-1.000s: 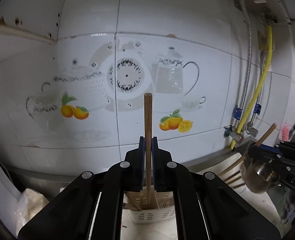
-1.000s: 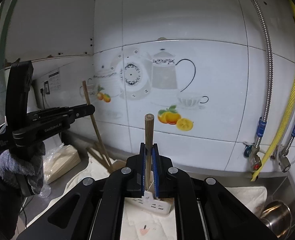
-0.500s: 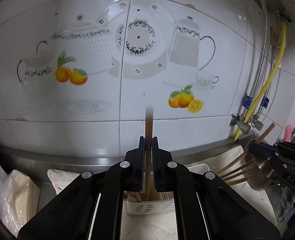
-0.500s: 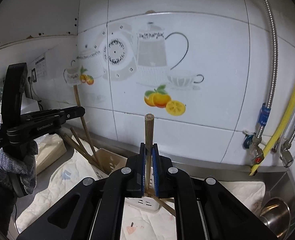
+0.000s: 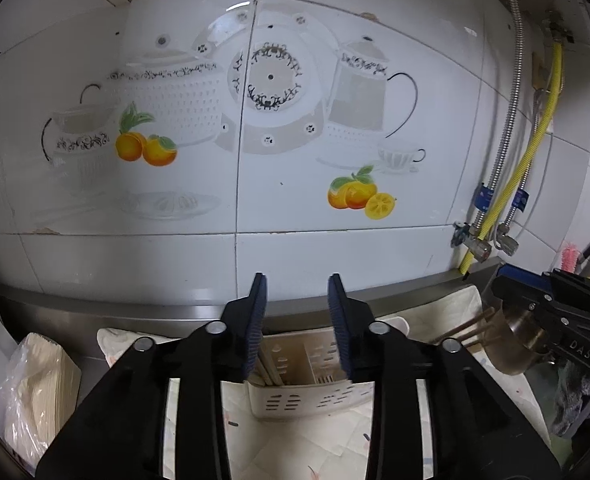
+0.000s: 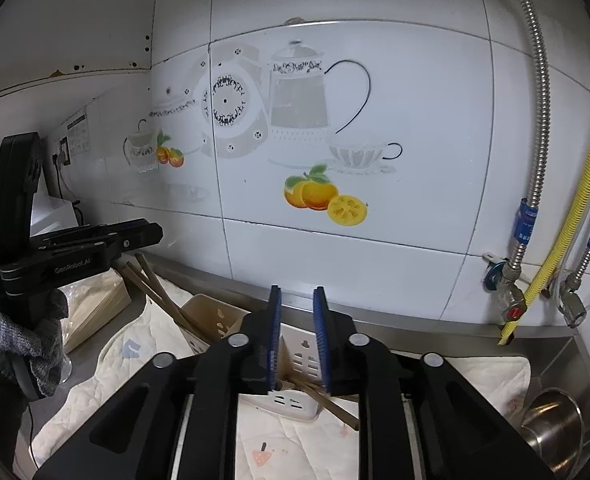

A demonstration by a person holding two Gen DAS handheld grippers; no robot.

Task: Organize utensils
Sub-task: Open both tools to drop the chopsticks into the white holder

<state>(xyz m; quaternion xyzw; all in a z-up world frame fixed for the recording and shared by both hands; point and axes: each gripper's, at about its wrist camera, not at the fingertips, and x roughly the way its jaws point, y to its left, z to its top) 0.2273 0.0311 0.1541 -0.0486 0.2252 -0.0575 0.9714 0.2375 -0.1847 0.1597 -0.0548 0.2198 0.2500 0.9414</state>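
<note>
My left gripper is open and empty, just above a beige slotted utensil holder with wooden chopsticks standing in it. My right gripper is open and empty above a white slotted holder; wooden chopsticks lie in it and stick out to the right. The left gripper also shows in the right wrist view, above the beige holder with its chopsticks. The right gripper shows at the right of the left wrist view.
Both holders stand on a white quilted cloth on a steel counter against a tiled wall. A steel pot sits at the right. Hoses and valves hang on the right wall. A bagged stack of paper lies at the left.
Both grippers have opened and let go of their chopsticks, which now rest in the holders. Both have also come lower and closer to the holders.
</note>
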